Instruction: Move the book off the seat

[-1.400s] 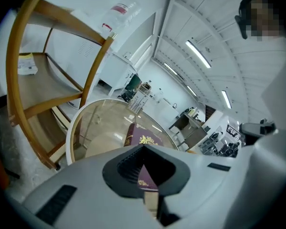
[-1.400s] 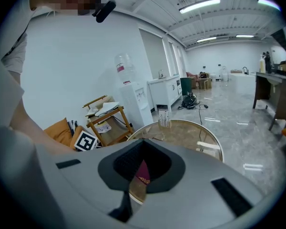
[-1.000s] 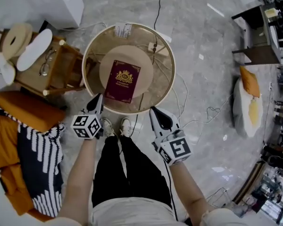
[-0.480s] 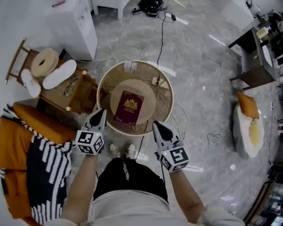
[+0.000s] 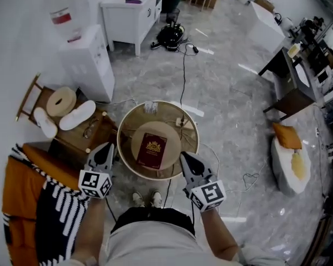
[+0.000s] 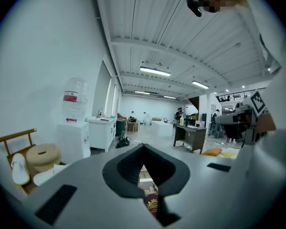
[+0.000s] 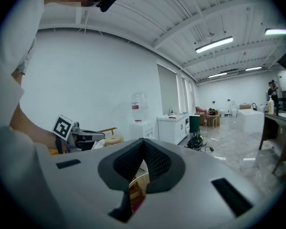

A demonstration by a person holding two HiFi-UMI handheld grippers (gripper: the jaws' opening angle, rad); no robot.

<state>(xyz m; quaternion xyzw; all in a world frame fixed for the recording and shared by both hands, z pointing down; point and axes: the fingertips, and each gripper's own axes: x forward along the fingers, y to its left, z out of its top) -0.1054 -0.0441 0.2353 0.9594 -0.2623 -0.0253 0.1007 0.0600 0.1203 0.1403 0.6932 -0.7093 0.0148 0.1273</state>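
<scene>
A maroon book [image 5: 154,151] with a gold crest lies flat on the round tan seat [image 5: 167,134] inside a wicker ring chair [image 5: 193,132]. My left gripper [image 5: 107,149] hovers at the chair's front-left rim and my right gripper [image 5: 185,159] at its front-right rim. Both are shut, hold nothing, and stay clear of the book. In the left gripper view the jaws [image 6: 143,148] meet at their tips, with the book [image 6: 151,205] showing below them. The right gripper view shows the jaws [image 7: 143,145] likewise closed, and only a sliver of the book [image 7: 137,203].
A wooden side chair [image 5: 80,129] with slippers and glasses stands left of the seat. Orange cushions and a striped cloth [image 5: 41,204] lie at the near left. A water dispenser [image 5: 86,60] and a white cabinet [image 5: 133,10] stand behind. Cables [image 5: 183,65] cross the floor, and a cushion [image 5: 288,159] lies at the right.
The head view has pulled up and back, so the seat and book look smaller and more of the room shows. Both grippers stay shut near the chair's front rim. The book has not moved.
</scene>
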